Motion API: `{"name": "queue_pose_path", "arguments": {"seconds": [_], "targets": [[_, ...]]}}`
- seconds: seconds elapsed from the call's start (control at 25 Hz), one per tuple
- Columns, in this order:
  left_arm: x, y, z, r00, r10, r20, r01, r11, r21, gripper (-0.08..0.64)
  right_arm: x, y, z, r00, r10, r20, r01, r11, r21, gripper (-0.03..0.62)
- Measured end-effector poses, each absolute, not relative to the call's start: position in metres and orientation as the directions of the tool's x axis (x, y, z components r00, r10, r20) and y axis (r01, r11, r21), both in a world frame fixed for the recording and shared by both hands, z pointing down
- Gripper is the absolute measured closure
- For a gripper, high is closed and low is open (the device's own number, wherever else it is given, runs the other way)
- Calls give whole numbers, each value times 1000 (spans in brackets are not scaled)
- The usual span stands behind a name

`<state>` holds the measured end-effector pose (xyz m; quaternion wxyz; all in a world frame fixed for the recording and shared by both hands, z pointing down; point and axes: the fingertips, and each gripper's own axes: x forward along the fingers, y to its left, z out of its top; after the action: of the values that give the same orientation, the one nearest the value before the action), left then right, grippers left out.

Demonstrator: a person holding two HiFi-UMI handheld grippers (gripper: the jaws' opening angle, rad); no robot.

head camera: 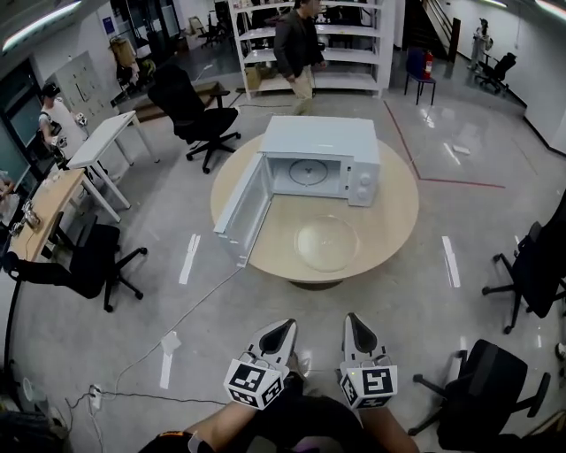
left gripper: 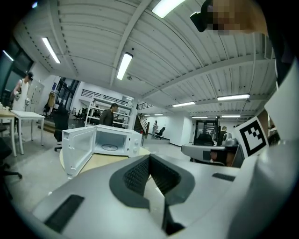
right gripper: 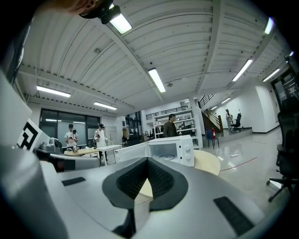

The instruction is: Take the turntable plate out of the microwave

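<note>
Plate out, so jaws idle.
Left gripper (head camera: pixel 283 327) and right gripper (head camera: pixel 355 320) were clenched, empty; clear round glass plate (head camera: pixel 326 243) lay far ahead on wooden bench (head camera: pixel 394 221).

1. We see a glossy grey floor (head camera: pixel 460 133) marked with white tape (head camera: pixel 189 258) and a red line (head camera: pixel 442 181).
2. A round wooden table (head camera: pixel 398 212) stands mid-room.
3. White shelves (head camera: pixel 354 44) line the far side; a person (head camera: pixel 296 49) walks in front of them.
4. Black office chairs sit around: one (head camera: pixel 190 111) behind the table, one (head camera: pixel 88 265) at left, two (head camera: pixel 535 265) (head camera: pixel 486 398) at right.
5. At left we find a white desk (head camera: pixel 106 137) and a wooden desk (head camera: pixel 44 208), with a second person (head camera: pixel 57 119) beside them.
6. A blue chair (head camera: pixel 417 66) stands near the stairs (head camera: pixel 439 22).
7. The ribbed white ceiling (right gripper: pixel 196 42) carries strip lights (left gripper: pixel 124 65).
8. A cable (head camera: pixel 177 323) trails across the floor.
</note>
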<state>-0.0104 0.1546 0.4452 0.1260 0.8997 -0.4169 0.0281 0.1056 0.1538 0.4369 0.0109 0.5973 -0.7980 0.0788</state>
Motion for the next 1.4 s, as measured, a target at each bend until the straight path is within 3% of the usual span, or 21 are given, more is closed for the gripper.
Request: {"name": "queue_pose_path", "arguments": {"seconds": [0.44, 1.04, 1.4], "targets": [[-67, 213, 414, 585, -801, 126, -811, -576, 100, 514, 67, 205, 402, -282, -958, 52, -958, 278, -73, 575], [-266, 293, 400, 629, -772, 93, -777, -625, 68, 514, -120, 304, 399, -158, -984, 81, -986, 153, -65, 575], [-313, 345, 403, 703, -708, 62, -710, -697, 101, 514, -174, 363, 407, -89, -986, 138, -996, 84, -39, 575]]}}
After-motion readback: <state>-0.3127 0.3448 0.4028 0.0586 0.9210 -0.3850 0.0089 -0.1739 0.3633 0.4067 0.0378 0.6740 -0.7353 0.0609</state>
